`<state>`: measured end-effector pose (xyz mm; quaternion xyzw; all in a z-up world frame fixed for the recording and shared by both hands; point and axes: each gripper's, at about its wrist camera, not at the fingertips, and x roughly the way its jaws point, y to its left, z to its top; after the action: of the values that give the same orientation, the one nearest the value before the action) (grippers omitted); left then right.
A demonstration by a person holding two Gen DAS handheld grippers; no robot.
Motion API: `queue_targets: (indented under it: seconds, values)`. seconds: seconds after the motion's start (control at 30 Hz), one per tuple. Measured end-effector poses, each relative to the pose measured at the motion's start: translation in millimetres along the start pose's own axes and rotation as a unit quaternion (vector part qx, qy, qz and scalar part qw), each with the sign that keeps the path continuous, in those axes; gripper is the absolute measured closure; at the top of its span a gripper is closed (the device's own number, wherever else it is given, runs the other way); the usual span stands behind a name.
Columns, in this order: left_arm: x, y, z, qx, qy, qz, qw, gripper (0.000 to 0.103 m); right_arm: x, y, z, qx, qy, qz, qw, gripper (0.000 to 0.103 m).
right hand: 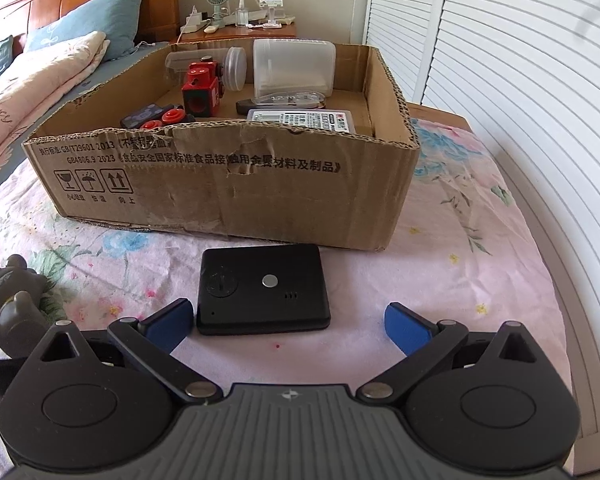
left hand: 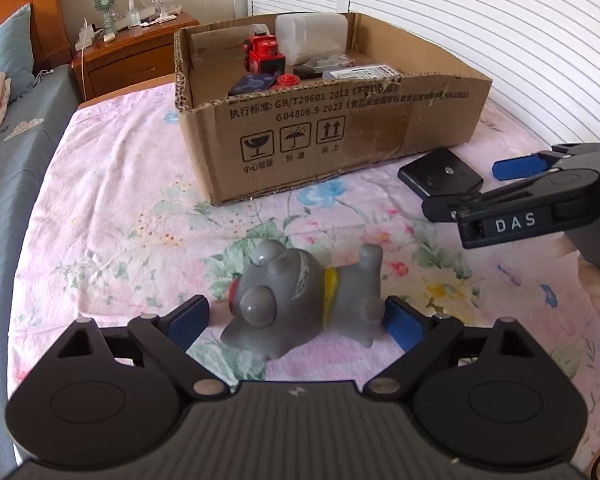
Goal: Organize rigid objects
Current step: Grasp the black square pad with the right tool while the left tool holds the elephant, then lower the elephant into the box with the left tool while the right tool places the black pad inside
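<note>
Both claws gape: left (left hand: 296, 322) straddles grey toy (left hand: 300, 300), right (right hand: 288, 322) black device (right hand: 264, 290)

Bright, even daylight; soft shadows. Both fisheye views sharp centrally, bending strongly at edges; louvred doors (right hand: 520, 80) curve, slightly overexposed.

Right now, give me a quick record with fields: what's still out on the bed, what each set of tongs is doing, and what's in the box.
surface: floral bedsheet
still out: grey toy figure, lying on its side; black flat device
left tongs: open, straddling the grey toy figure
right tongs: open, black flat device between the pads, nearer one pad
cardboard box: holds red toy robot, clear plastic container, other small items
</note>
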<state>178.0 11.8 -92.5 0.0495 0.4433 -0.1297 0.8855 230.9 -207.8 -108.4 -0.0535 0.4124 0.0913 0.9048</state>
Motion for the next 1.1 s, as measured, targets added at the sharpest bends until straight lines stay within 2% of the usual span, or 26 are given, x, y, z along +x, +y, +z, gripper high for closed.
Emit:
queue_targets:
  seconds: [0.13, 0.2, 0.3, 0.37, 0.43, 0.7, 1.1]
  values:
    - [0, 1, 3, -0.007, -0.004, -0.011, 0.9999, 0.015, 4, 7, 5, -0.014, -0.003, 0.011, 1.000, 0.000]
    - [-1, 1, 4, -0.004, -0.005, -0.008, 0.9999, 0.024, 5, 11, 7, -0.023, -0.004, 0.016, 1.000, 0.001]
    - [-3, 3, 5, -0.003, -0.006, -0.015, 0.9999, 0.029, 2, 14, 9, -0.034, -0.008, 0.025, 0.999, 0.009]
    - [-3, 3, 5, -0.003, -0.004, -0.016, 0.9999, 0.029, -1, 15, 9, -0.039, -0.012, 0.027, 0.999, 0.022]
    - [-3, 2, 6, 0.003, -0.002, -0.015, 0.9999, 0.029, -3, 14, 10, -0.043, -0.011, 0.030, 0.999, 0.029]
    - [-9, -1, 10, 0.029, 0.009, -0.020, 0.9993, 0.030, -13, 9, 10, -0.046, -0.002, 0.040, 0.998, 0.029]
    - [-39, -4, 28, 0.058, 0.003, -0.026, 0.9979, 0.030, -58, 4, 19, -0.073, -0.024, 0.057, 0.995, 0.029]
